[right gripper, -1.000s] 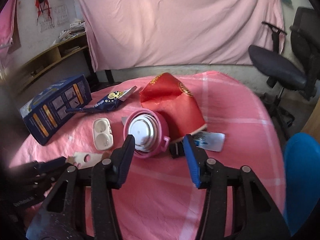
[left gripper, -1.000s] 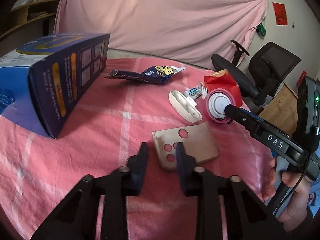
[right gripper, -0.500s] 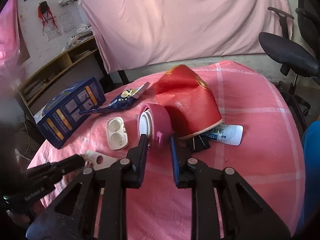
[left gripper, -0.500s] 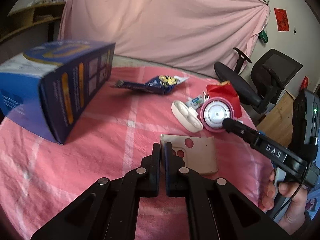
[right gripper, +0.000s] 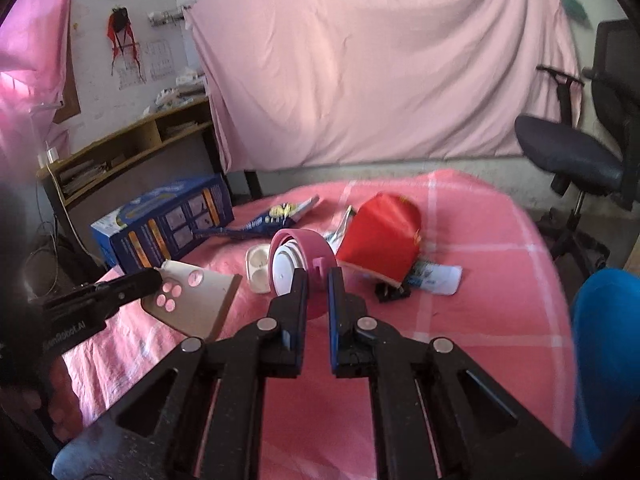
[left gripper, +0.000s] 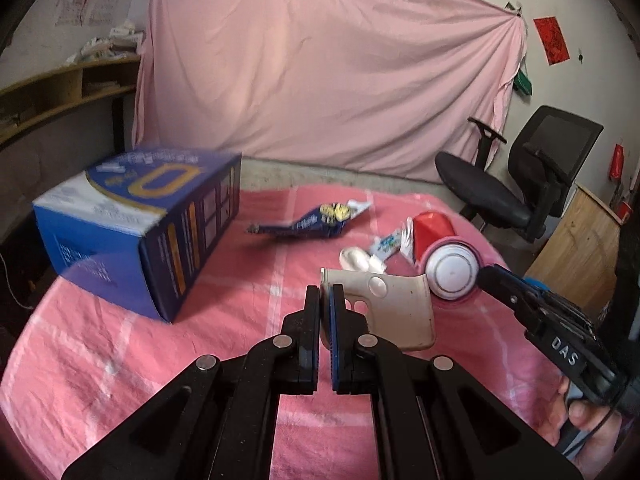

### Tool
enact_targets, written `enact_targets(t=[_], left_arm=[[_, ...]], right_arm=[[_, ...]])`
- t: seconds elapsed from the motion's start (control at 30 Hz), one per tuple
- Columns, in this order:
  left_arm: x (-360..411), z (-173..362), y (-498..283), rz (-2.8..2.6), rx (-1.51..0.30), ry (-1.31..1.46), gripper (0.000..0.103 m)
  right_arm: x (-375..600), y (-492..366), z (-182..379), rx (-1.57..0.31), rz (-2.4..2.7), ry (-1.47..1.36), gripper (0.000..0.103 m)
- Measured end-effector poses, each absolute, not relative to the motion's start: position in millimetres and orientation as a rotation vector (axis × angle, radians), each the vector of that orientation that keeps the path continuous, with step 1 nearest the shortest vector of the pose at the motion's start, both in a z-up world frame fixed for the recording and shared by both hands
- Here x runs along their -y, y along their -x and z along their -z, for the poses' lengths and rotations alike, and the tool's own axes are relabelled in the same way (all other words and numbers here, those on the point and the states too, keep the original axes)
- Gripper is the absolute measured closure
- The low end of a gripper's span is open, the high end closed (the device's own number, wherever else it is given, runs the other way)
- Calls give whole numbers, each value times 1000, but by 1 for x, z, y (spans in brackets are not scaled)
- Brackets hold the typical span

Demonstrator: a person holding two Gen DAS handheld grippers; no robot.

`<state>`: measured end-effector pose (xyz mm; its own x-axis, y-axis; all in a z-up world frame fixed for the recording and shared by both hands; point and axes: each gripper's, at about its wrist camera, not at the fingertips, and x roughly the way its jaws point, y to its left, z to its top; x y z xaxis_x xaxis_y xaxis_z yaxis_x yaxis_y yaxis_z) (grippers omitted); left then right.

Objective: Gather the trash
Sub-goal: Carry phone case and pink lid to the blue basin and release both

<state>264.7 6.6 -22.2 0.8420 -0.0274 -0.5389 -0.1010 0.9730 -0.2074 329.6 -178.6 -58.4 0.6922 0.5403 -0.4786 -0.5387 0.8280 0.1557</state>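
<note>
Left hand-held gripper [left gripper: 325, 300] is clamped on just the edge of the phone case [left gripper: 394, 312], so it could swing loose. Right hand-held gripper [right gripper: 316, 280] has just been closing on the pink container [right gripper: 304, 256]; the rounded rim might pop out.

Blue box [left gripper: 140, 236] print blurred, unreadable; white case [left gripper: 360, 261] (behind phone case [left gripper: 394, 312]) mostly hidden; blue object [right gripper: 606, 360] cut off at edge.

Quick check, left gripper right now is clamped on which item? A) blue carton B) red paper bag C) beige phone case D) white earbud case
C: the left gripper is shut on the edge of the beige phone case, which the right wrist view also shows tilted up off the pink cloth.
</note>
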Motion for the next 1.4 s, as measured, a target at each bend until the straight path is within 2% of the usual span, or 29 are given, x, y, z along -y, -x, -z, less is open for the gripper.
enact_targets(t=[0.27, 0.57, 0.7, 1.07, 1.4], left_arm=[[18, -15, -261, -26, -419, 174, 101], [90, -64, -267, 111, -203, 106, 101], [128, -72, -277, 189, -174, 98, 101], [249, -67, -306, 387, -220, 55, 101], [314, -27, -350, 429, -446, 20, 101]], right_arm=[[205, -293, 22, -295, -523, -20, 67], [279, -253, -28, -3, -295, -85, 67], [306, -246, -34, 28, -222, -107, 67], [395, -235, -20, -31, 46, -175, 67], [442, -269, 22, -315, 163, -276, 67]])
